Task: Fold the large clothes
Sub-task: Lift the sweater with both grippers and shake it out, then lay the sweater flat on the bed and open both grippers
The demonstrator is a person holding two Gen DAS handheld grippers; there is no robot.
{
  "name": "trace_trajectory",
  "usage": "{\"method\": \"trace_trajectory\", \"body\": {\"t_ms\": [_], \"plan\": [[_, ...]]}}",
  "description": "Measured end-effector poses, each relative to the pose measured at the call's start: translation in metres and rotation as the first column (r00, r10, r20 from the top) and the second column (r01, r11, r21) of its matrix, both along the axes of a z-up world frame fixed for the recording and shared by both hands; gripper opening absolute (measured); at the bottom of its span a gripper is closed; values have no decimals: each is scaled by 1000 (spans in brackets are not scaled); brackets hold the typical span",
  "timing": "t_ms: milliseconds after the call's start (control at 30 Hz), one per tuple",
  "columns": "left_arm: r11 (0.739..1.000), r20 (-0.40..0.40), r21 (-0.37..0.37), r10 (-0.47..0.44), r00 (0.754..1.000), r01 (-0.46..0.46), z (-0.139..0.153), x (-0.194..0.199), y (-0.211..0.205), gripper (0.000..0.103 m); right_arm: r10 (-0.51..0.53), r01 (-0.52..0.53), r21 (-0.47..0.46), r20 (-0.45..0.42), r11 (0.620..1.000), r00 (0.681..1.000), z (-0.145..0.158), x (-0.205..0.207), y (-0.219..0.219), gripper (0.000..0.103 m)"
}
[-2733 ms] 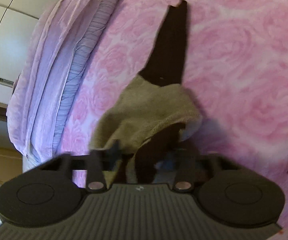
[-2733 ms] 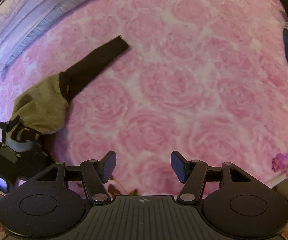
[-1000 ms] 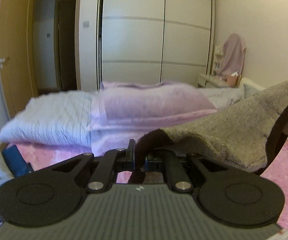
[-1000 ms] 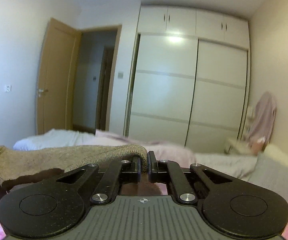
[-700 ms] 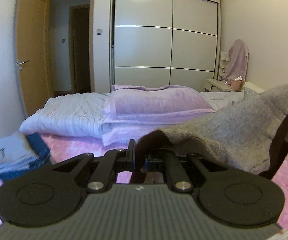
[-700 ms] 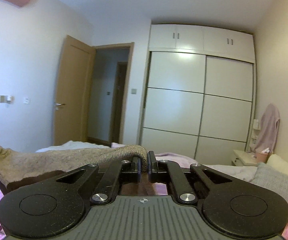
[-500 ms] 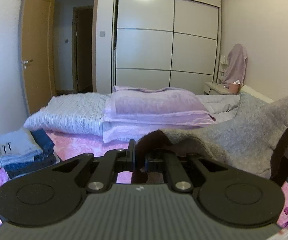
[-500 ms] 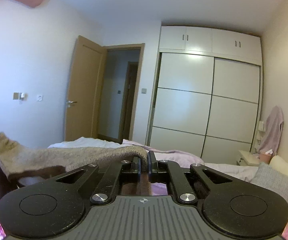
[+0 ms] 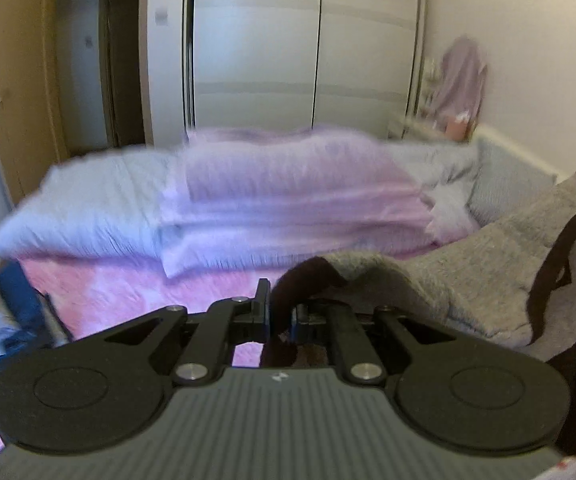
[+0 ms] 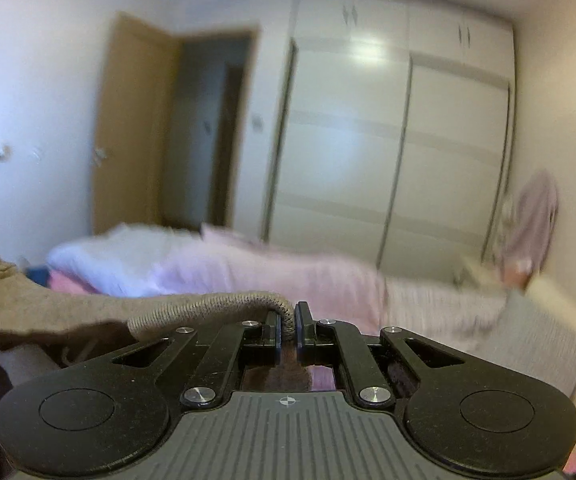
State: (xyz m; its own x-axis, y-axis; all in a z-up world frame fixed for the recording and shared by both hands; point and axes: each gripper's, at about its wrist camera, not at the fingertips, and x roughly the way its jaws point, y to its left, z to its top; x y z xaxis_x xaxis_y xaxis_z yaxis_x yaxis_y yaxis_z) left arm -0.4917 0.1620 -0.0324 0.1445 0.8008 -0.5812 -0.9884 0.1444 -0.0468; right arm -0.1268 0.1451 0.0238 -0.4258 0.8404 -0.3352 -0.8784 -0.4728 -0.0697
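Hanging in the air between both grippers, the sweater (image 9: 467,280) was above the bed (image 9: 136,292), unfolded. The left gripper (image 9: 281,314), whose fingers had just eased slightly, pinched its dark trim; the right gripper (image 10: 286,326) clenched its ribbed edge. Every fold seemingly remained ahead.

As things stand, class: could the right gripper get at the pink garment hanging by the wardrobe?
Probably not. The right gripper is shut on the sweater's ribbed edge, and the pink garment hangs across the room beyond the bed.
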Motion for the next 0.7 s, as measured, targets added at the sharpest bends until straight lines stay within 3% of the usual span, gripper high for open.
{"method": "trace_trajectory", "body": {"t_ms": [33, 100, 133, 200, 267, 433, 533, 700], "plan": [[999, -1, -50, 6, 1000, -6, -19, -1, 33, 18, -1, 1, -64, -4, 998, 1000, -13, -9, 29, 7], [988, -32, -147, 46, 998, -50, -59, -4, 88, 24, -60, 77, -187, 96, 979, 994, -45, -36, 87, 29], [979, -45, -191, 58, 997, -66, -81, -6, 113, 33, -100, 130, -209, 150, 969, 984, -62, -46, 108, 34], [961, -99, -257, 79, 992, -103, -119, -10, 147, 32, -156, 204, -269, 191, 941, 969, -99, -56, 138, 35], [946, -113, -304, 79, 990, -110, -150, -19, 163, 32, -197, 248, -349, 177, 904, 964, -131, -56, 149, 35], [909, -121, -410, 27, 992, -75, -218, -32, 155, 31, -197, 241, -506, 141, 828, 970, -198, -47, 141, 35], [873, -94, -484, 8, 996, -53, -253, -37, 134, 31, -215, 283, -604, 184, 745, 959, -242, -37, 129, 35], [816, -77, -578, -23, 997, -26, -284, -29, 76, 31, -301, 355, -711, 207, 607, 931, -279, -10, 82, 35]]}}
